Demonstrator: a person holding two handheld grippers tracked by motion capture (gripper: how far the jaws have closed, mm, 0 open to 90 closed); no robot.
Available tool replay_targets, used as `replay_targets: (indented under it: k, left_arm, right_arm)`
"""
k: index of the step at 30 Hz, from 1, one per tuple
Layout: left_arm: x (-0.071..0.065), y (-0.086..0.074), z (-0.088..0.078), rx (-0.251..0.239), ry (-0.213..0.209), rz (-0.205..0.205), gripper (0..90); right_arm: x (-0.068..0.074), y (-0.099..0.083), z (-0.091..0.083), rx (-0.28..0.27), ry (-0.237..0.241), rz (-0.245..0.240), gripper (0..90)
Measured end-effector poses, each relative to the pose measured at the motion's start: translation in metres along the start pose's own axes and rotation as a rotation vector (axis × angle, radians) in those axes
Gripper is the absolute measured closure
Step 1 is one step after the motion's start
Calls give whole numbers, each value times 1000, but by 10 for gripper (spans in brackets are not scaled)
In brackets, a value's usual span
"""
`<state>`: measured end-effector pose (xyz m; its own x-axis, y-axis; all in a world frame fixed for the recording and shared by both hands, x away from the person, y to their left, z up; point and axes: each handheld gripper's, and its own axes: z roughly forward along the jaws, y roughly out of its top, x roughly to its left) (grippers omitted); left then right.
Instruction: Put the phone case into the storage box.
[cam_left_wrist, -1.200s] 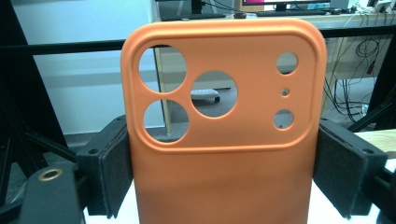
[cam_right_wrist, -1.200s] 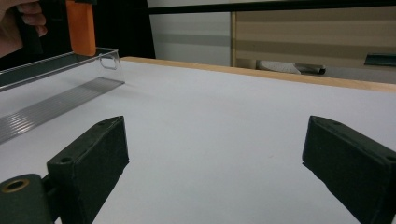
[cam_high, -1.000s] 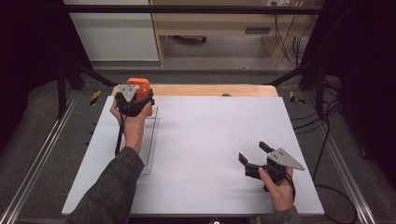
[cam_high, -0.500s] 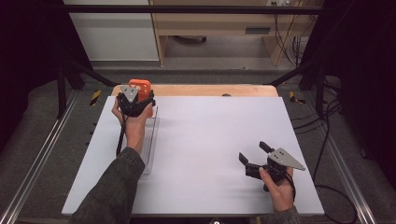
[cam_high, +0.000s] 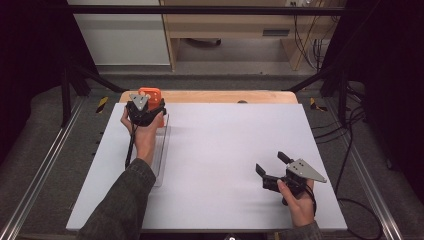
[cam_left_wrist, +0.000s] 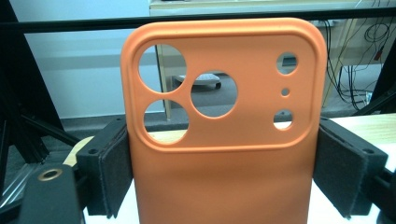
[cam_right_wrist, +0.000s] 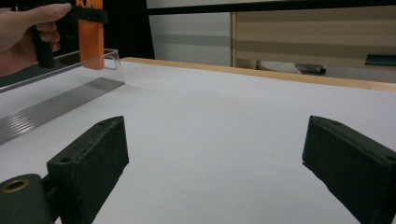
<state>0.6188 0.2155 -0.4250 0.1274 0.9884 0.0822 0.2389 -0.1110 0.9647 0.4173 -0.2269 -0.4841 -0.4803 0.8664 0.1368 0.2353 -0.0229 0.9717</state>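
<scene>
We have the left claw (cam_high: 148, 102) clamped on an orange phone case (cam_left_wrist: 219, 135), pads pressing both long edges, camera-cutout end pointing away from the hand. The case sits upright at the far left of the desk (cam_high: 225, 150), over the far end of a clear acrylic tray (cam_high: 161, 150) that runs lengthwise along the desk's left side. From the right gripper view the case's lower edge looks to be at or just inside the tray's far corner; we cannot tell if it touches the bottom.

The right claw (cam_high: 272, 167) is wide open, nothing between the pads, resting idle near the front right of the desk, well apart from the case.

Progress call: pickup is done, the case is carried to the tray, placement looks about underway. Left to do: set it down in the tray, release, pull the hand back. The right hand has no part so far.
</scene>
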Motion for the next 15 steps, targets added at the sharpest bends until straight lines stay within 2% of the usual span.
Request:
replay_targets:
  k: [12,15]
  left_arm:
    - [-3,-6,4,22,-11,7,155]
    - [-3,-8,5,29,-6,27,156]
  right_arm:
    - [0,0,1,7,4,-2,69]
    - [0,-1,2,9,5,-4,69]
